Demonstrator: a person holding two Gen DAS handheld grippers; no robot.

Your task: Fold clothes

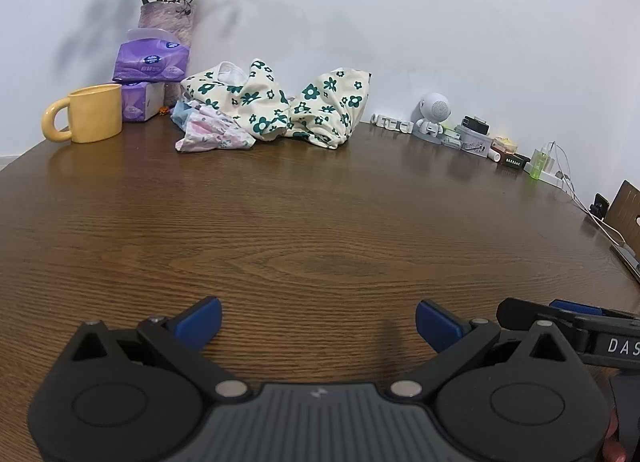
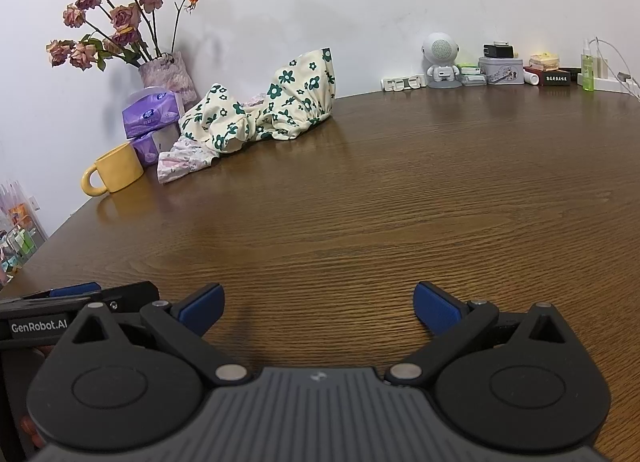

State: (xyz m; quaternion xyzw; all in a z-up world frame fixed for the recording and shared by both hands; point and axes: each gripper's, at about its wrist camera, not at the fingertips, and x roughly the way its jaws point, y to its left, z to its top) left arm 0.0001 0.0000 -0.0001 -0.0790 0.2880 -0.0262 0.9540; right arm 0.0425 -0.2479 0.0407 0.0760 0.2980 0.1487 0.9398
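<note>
Wood-grain table [image 1: 320,221] fills the space ahead of both grippers, and nothing lies on that near stretch. The left gripper [image 1: 319,322] has its blue-padded fingers [image 1: 202,318] spread wide apart with only bare tabletop between them; the right gripper [image 2: 318,308] is the same, jaws fully apart and empty. They sit side by side, each just visible at the edge of the other's view.

Judged against folding clothes, nothing is done yet. The cream garment with green flowers [image 1: 276,101] lies in a crumpled heap far ahead of the left gripper, up against the wall, bunched and gathered rather than flat. From the right gripper it lies ahead and to the left [image 2: 272,109]. A second, paler pink-printed garment [image 1: 212,133] is tucked partly under its near left edge, equally rumpled. Neither gripper touches either piece; both are well apart from the pile.

Beside the clothes, further left, stand a yellow mug [image 1: 90,113], purple tissue packs [image 1: 150,65] and a vase of dried roses [image 2: 166,71], close enough that dragging cloth could snag them. Small clutter, including a white robot figure [image 1: 432,115], lines the wall to the right.

Everything is left to do, by my reading: reach the pile, pull one garment onto the open wood, spread it, fold it, then repeat with the other.
</note>
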